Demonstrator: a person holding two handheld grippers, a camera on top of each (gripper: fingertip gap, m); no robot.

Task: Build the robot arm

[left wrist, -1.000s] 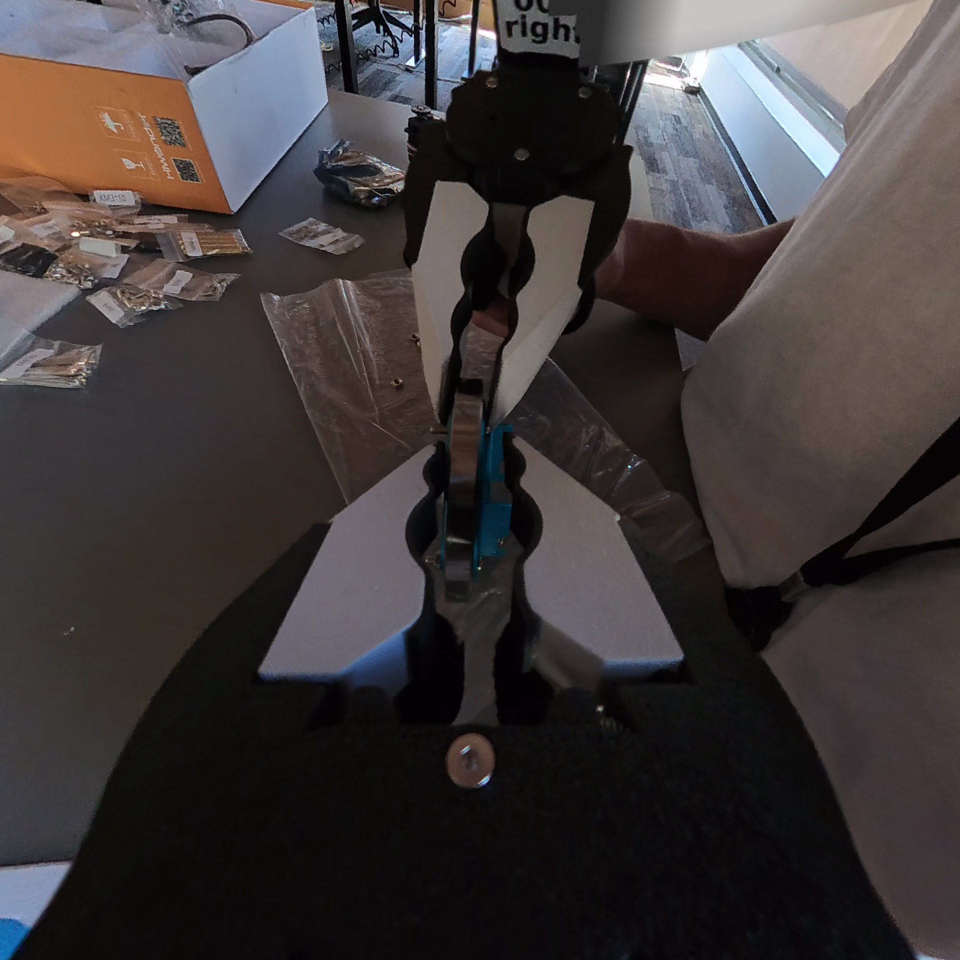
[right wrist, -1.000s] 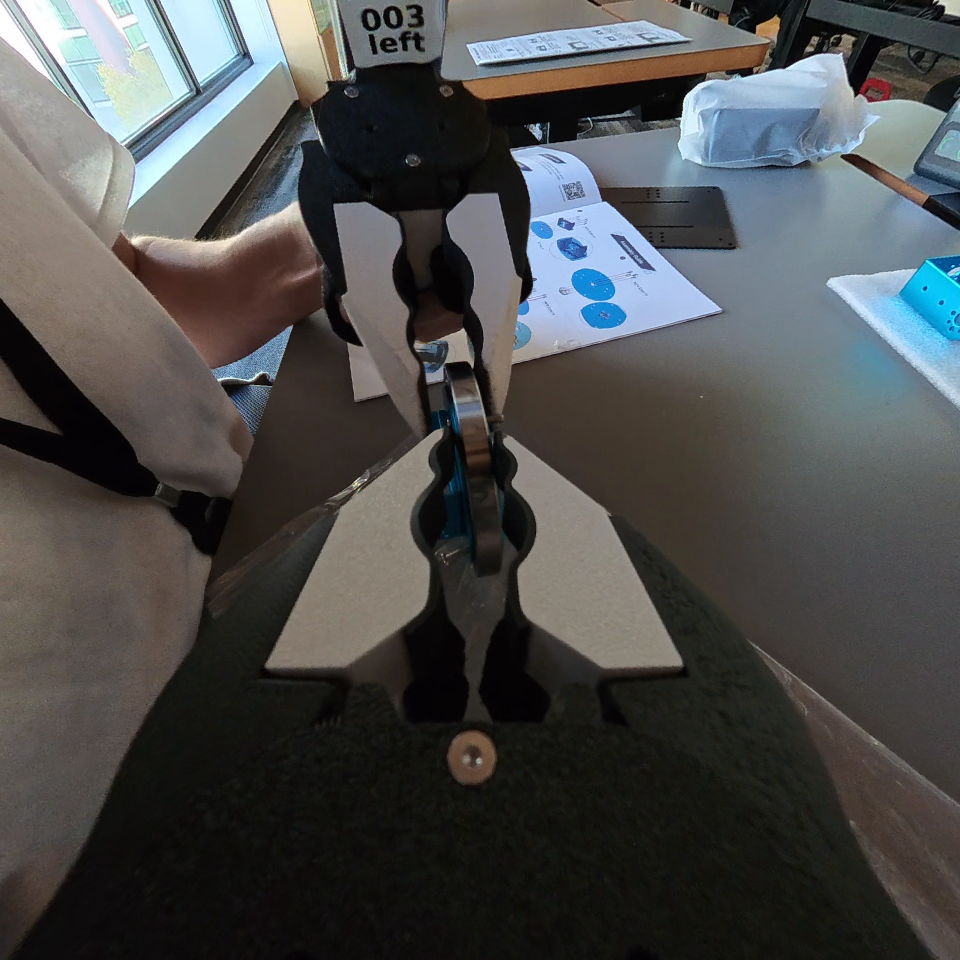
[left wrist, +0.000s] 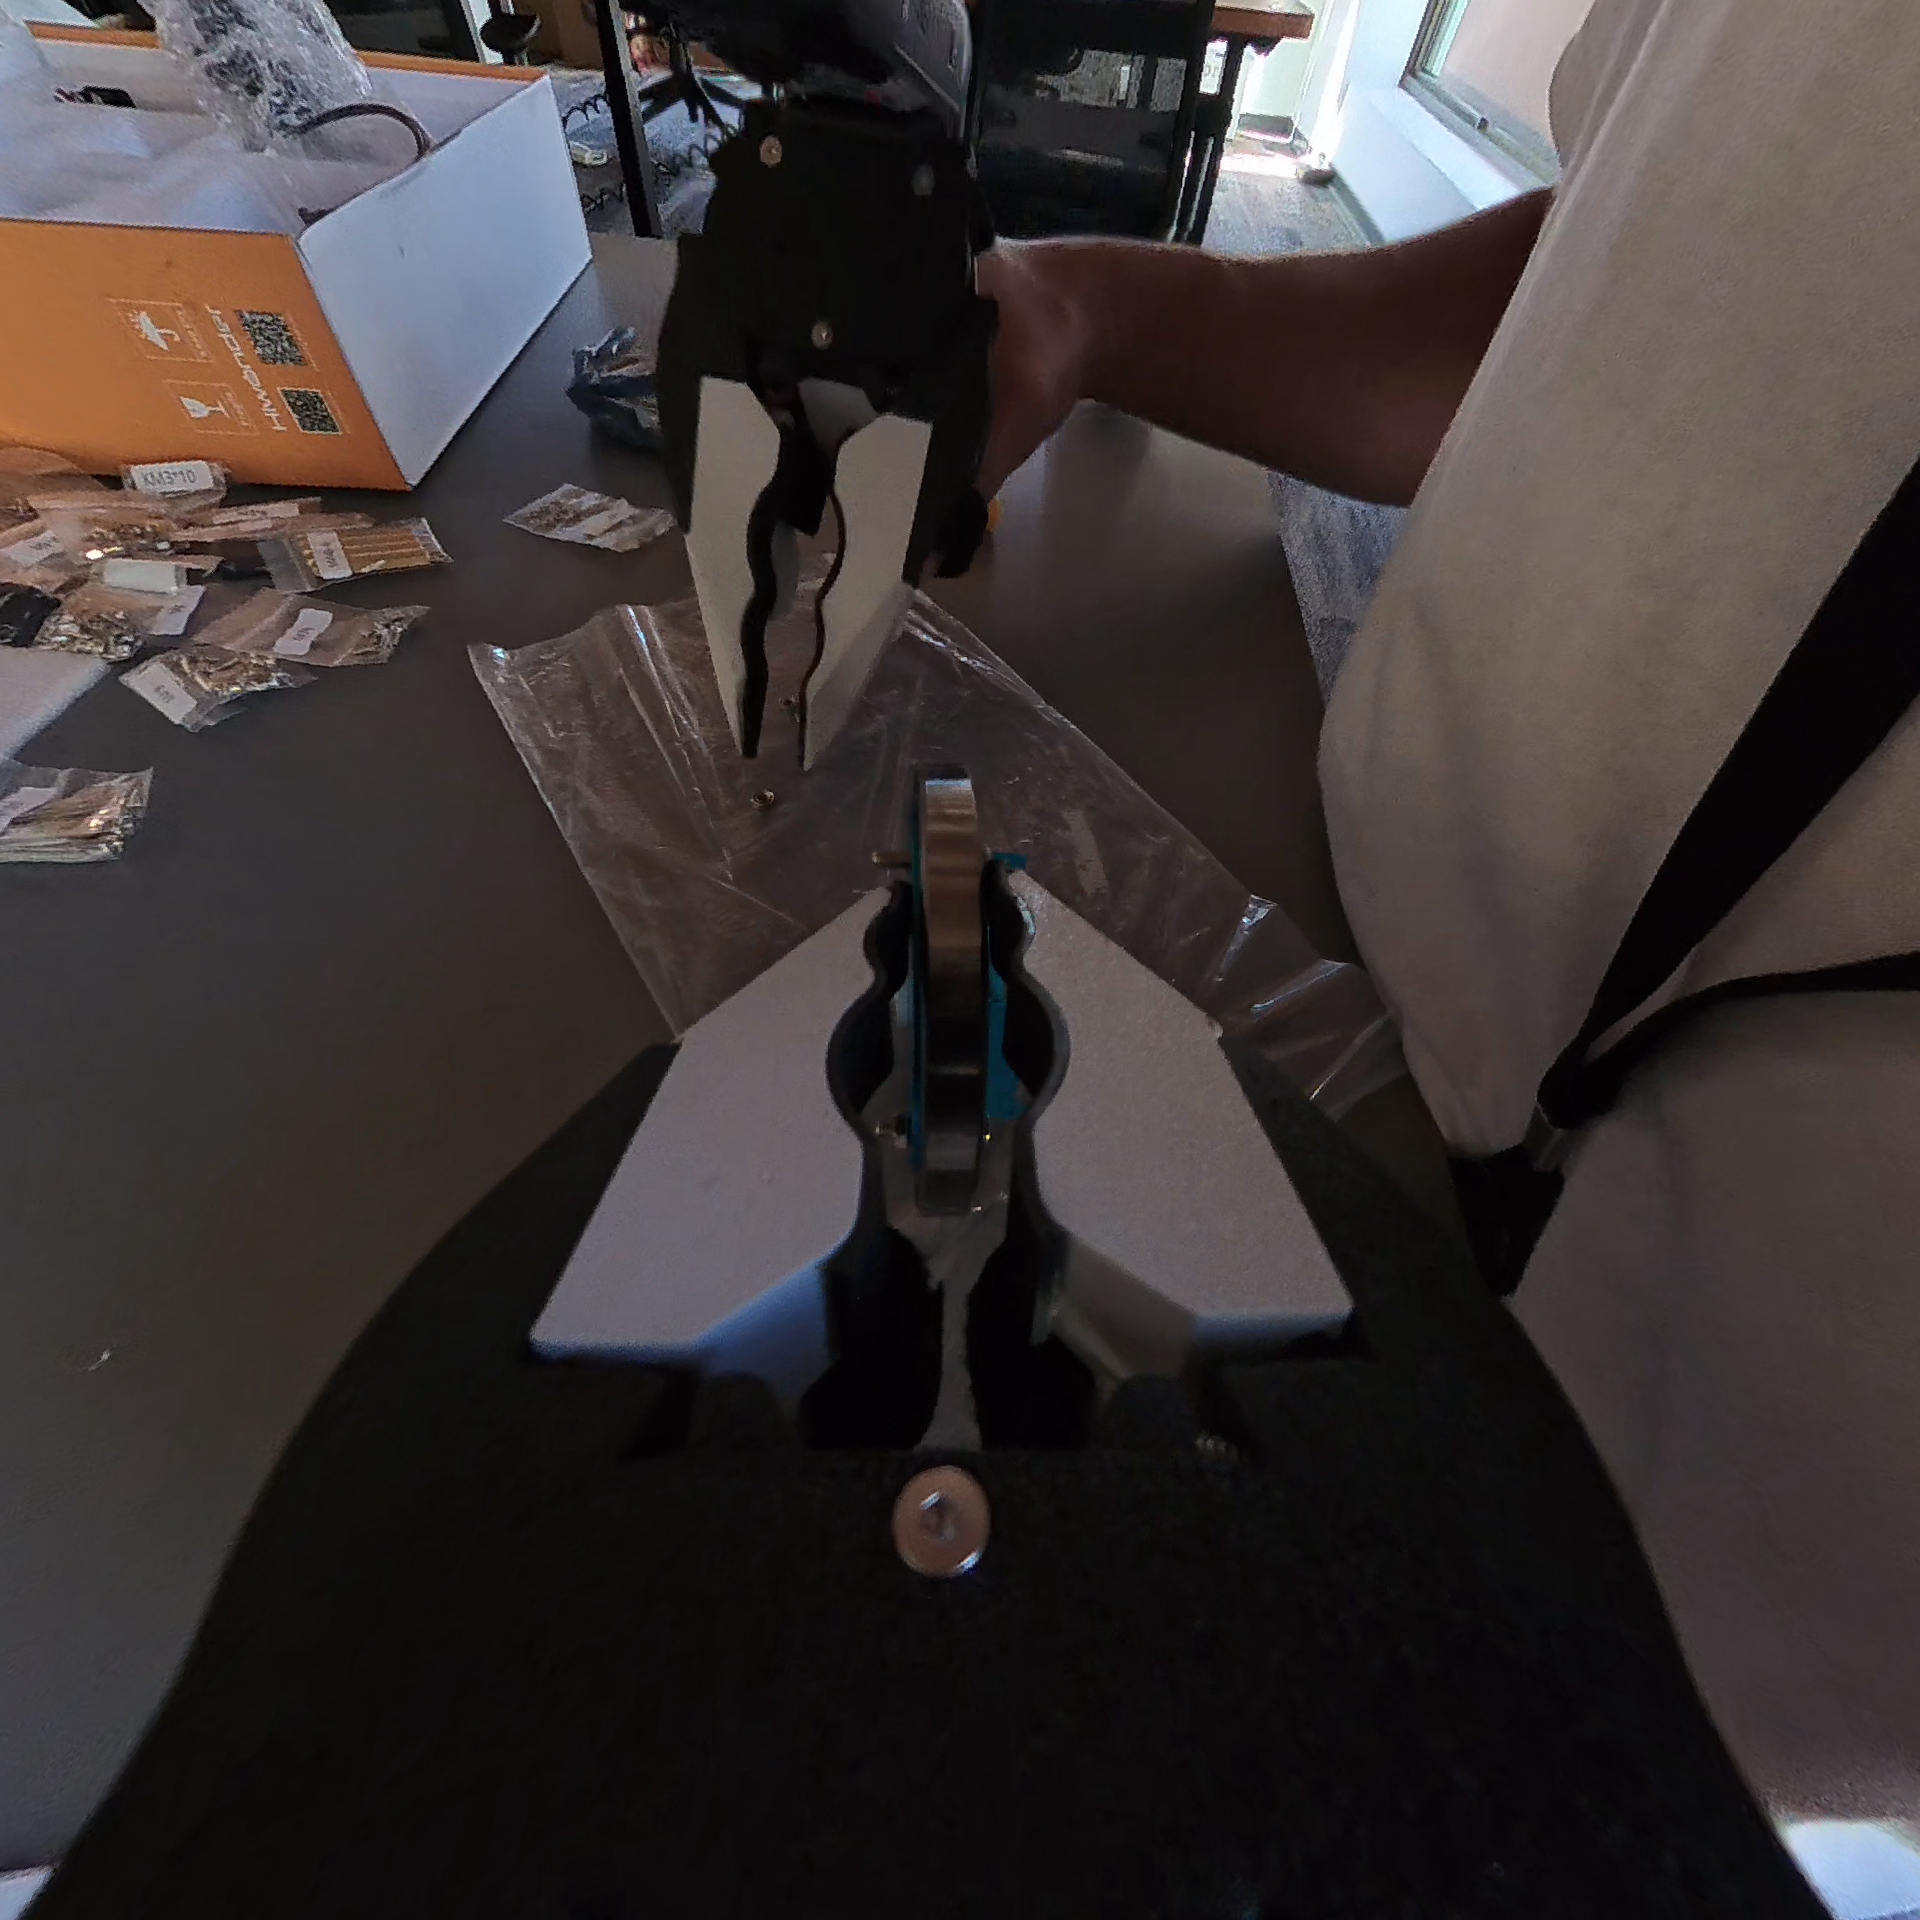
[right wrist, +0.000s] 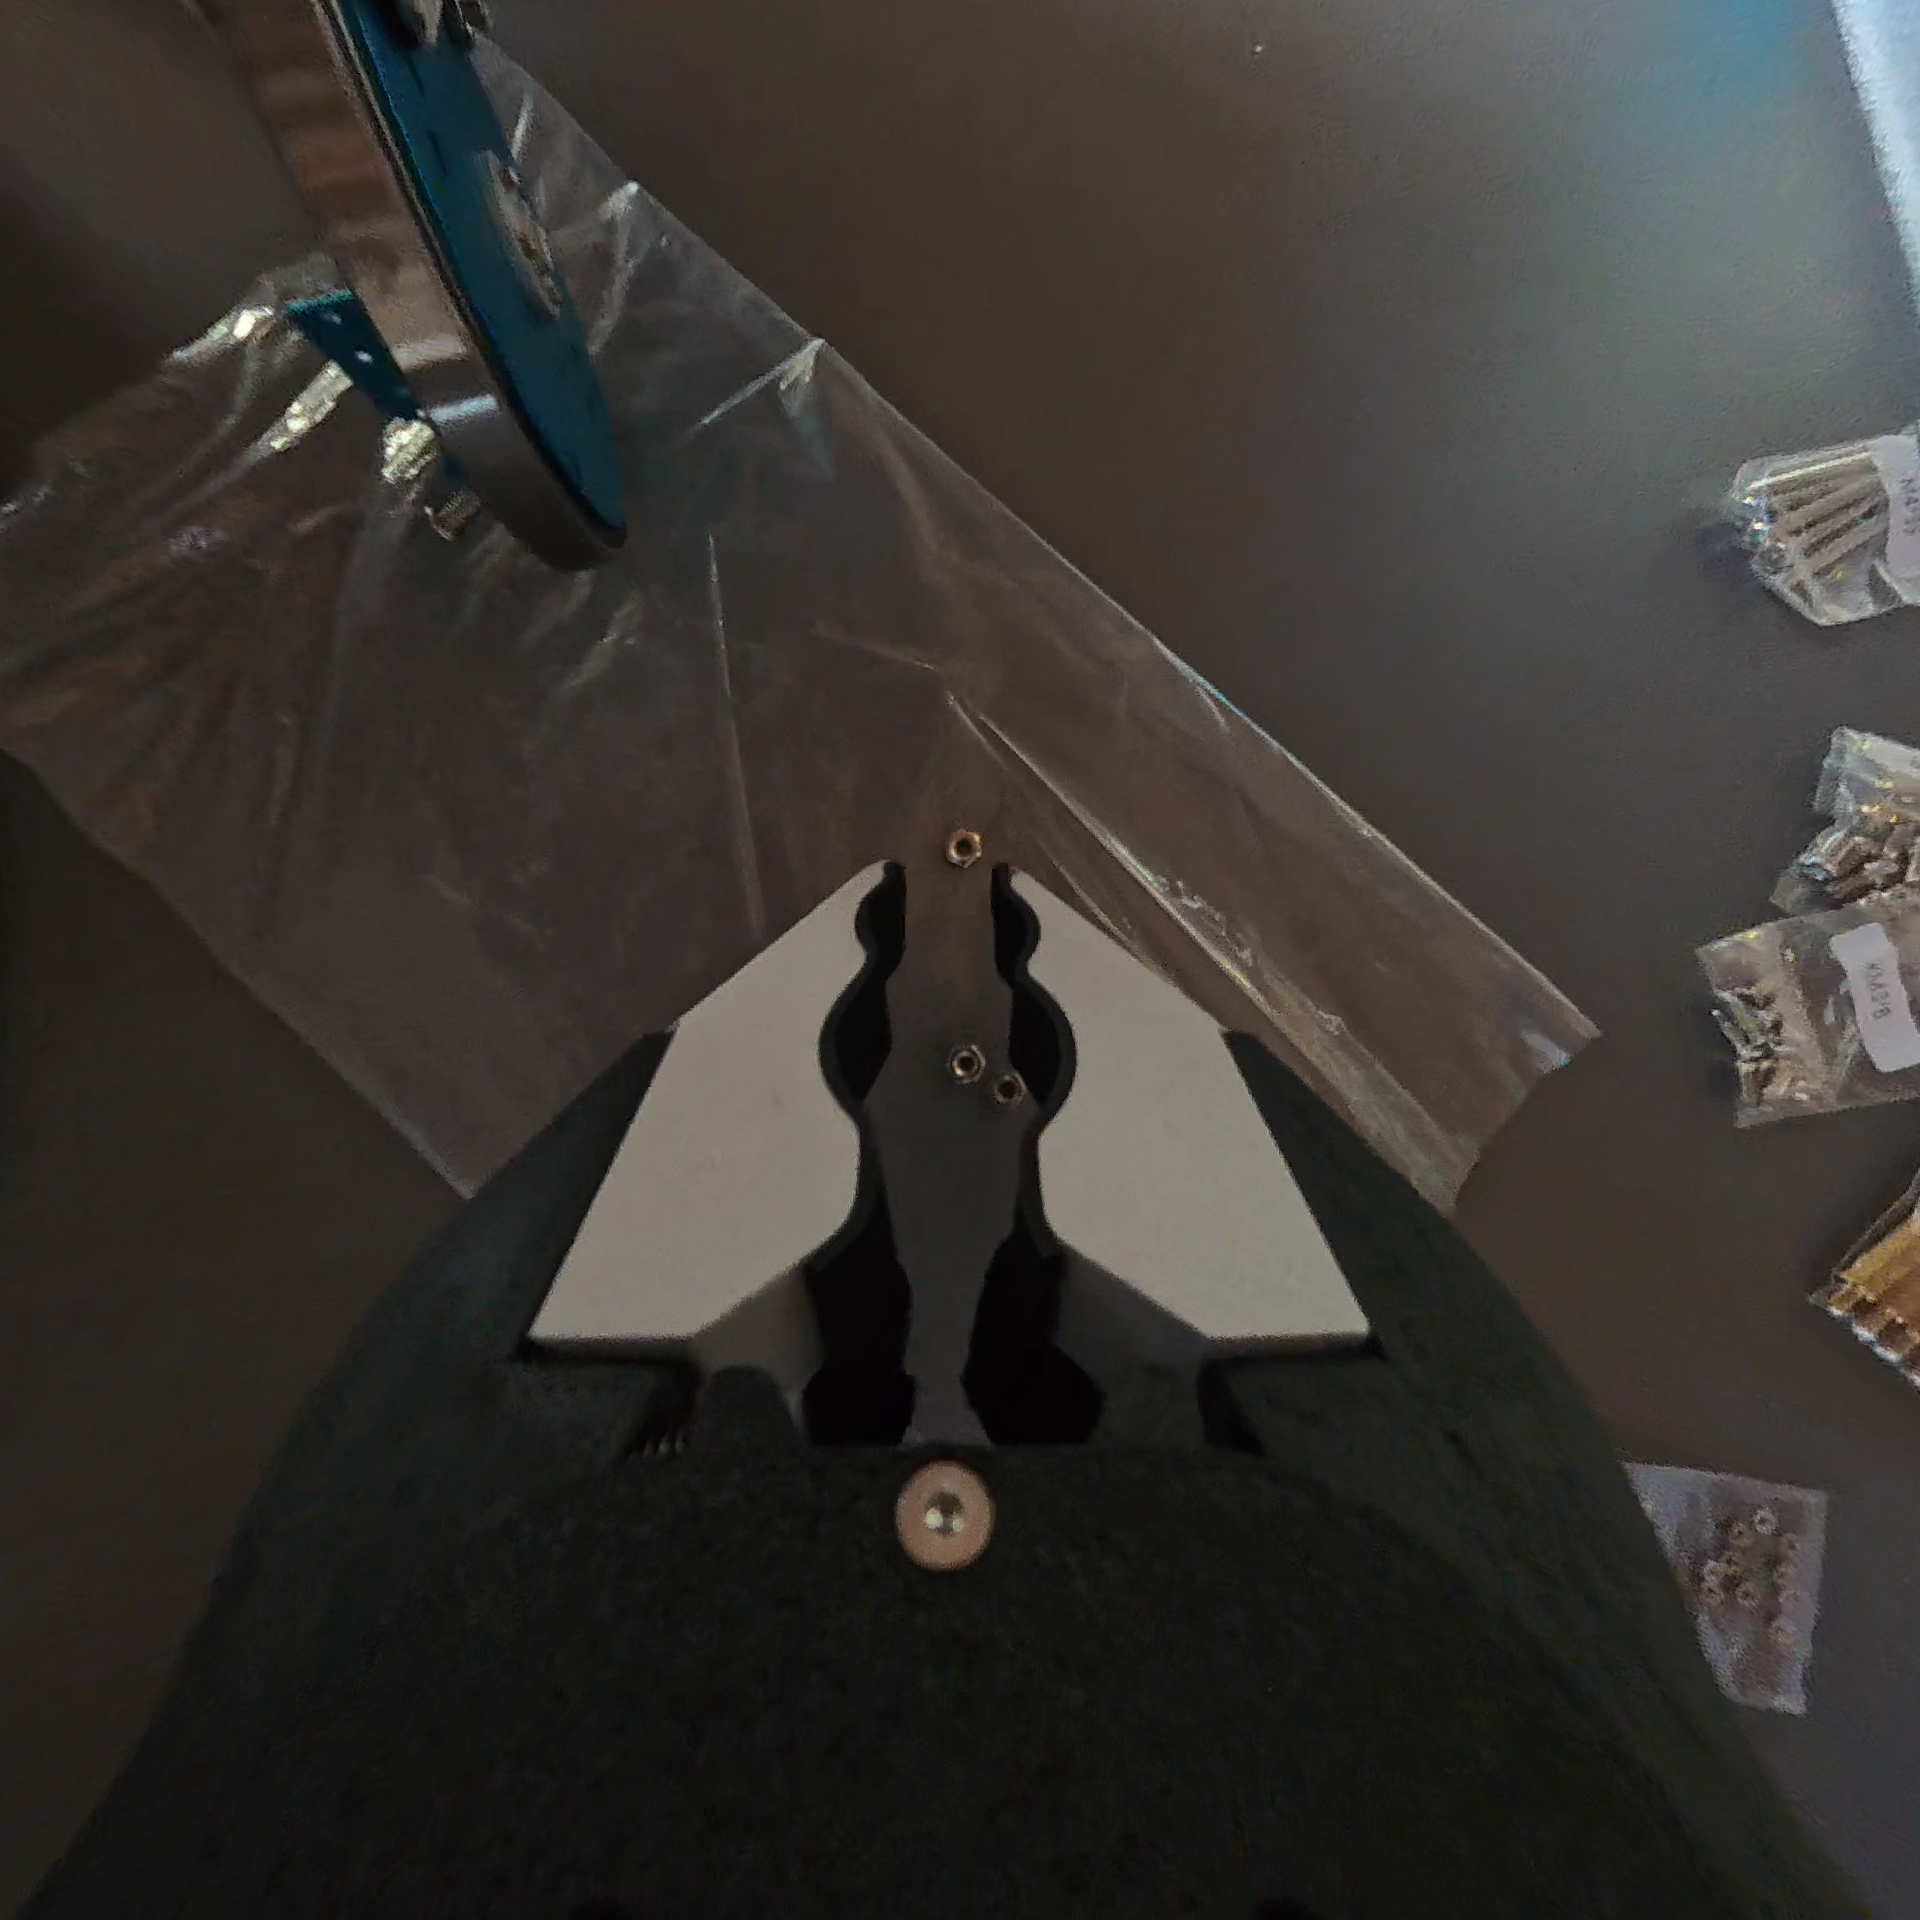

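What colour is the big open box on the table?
The box is orange on one side, white on the other; left wrist view shows it best.

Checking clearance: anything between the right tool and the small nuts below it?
Nothing visible. The right tool is open, three nuts showing in its gap. The blue and silver disc, shut in the left tool, sits off to one side. Whether the clear plastic covers the nuts, I cannot tell.

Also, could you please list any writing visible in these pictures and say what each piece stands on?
I won't quote writing; these bear it:
Orange box: printed marks and square codes on its side.
Small parts bags: white labels, mostly too small.
Blue and silver disc, in the left gripper: none visible.
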